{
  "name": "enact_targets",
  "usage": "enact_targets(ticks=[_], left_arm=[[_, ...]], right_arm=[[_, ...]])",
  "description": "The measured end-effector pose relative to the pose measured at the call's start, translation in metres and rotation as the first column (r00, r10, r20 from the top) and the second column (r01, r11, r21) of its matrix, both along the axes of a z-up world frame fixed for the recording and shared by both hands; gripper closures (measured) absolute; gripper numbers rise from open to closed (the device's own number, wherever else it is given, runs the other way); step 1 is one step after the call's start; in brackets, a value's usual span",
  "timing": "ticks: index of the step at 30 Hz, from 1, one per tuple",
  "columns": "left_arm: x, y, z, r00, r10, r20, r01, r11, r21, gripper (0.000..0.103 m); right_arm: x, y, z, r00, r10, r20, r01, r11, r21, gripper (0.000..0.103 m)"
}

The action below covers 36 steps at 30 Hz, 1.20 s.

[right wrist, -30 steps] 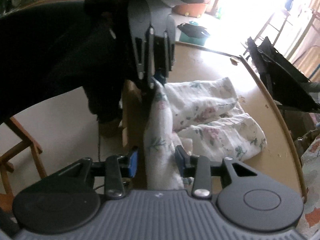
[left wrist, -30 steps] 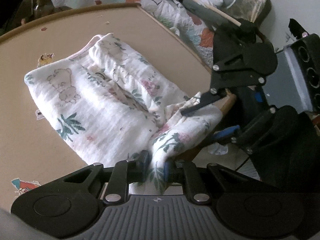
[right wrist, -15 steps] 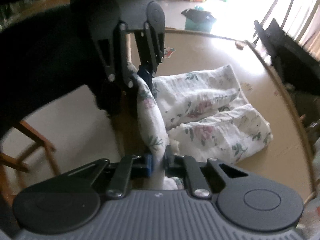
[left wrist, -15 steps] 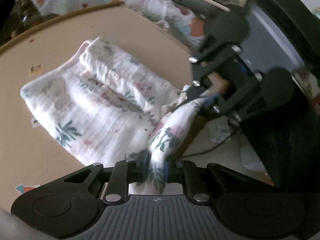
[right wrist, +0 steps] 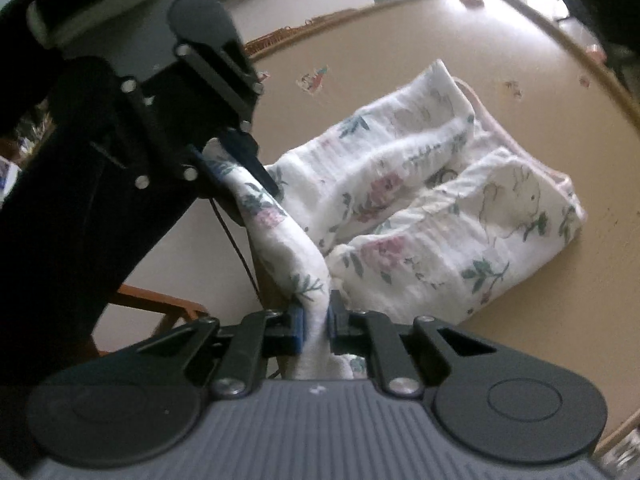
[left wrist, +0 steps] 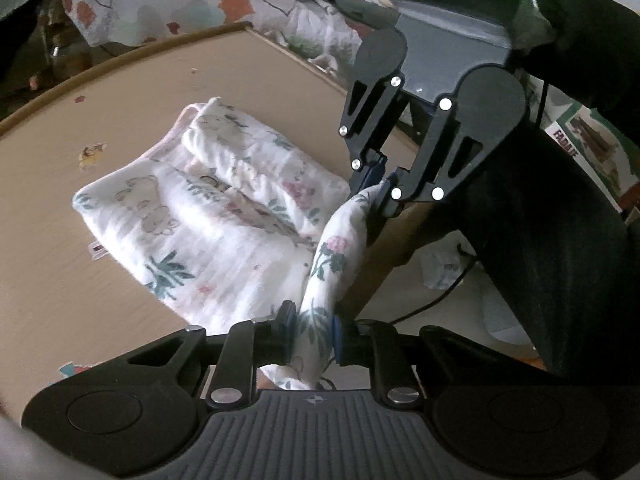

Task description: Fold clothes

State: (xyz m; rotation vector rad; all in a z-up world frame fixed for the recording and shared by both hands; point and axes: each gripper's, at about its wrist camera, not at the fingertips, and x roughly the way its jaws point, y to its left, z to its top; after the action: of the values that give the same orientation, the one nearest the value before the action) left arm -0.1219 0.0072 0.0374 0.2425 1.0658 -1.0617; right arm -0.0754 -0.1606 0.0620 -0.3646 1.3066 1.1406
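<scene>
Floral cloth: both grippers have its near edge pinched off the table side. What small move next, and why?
Probably lift that edge and carry it forward over the folded bulk. The left gripper and right gripper both clamp the floral cloth, its near edge strung between them past the table side, while the rest lies flat. The left fingers' hold has just been loosening slightly, so go gently.

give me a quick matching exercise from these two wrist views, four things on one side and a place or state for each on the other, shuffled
Things:
1. left gripper
2. floral cloth
3. table
4. bedspread

Places or states:
A. beyond the table's far edge, printed with hearts
B. tan, with small stickers on its top
C. shut on one end of the cloth's raised edge
D. mostly lying folded on the table, near edge lifted between two grippers

Pairs: 1-C, 2-D, 3-B, 4-A
</scene>
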Motion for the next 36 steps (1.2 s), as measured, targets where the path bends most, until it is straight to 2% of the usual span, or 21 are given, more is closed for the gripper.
enact_targets(ticks=[8, 13, 18, 28, 36], left_arm=[[0.001, 0.006, 0.004, 0.988, 0.146, 0.054, -0.147, 0.989, 0.018, 0.079], [0.008, 0.001, -0.006, 0.97, 0.24, 0.024, -0.241, 0.968, 0.064, 0.078], [0.015, -0.008, -0.006, 0.967, 0.256, 0.008, -0.256, 0.961, 0.103, 0.078], [0.021, -0.014, -0.007, 0.968, 0.252, 0.007, -0.25, 0.958, 0.141, 0.078], [0.022, 0.002, -0.004, 0.955, 0.295, -0.025, -0.291, 0.952, 0.088, 0.075]], right_arm=[[0.02, 0.005, -0.007, 0.995, -0.032, -0.095, 0.03, 0.999, -0.019, 0.092], [0.023, 0.007, -0.008, 0.992, -0.056, -0.111, 0.054, 0.998, -0.015, 0.091], [0.018, 0.002, -0.003, 0.99, -0.088, -0.113, 0.088, 0.996, 0.002, 0.089], [0.004, -0.004, 0.025, 0.99, -0.133, -0.035, 0.133, 0.991, -0.008, 0.087], [0.027, -0.014, 0.002, 0.967, -0.248, -0.059, 0.243, 0.966, -0.086, 0.087]])
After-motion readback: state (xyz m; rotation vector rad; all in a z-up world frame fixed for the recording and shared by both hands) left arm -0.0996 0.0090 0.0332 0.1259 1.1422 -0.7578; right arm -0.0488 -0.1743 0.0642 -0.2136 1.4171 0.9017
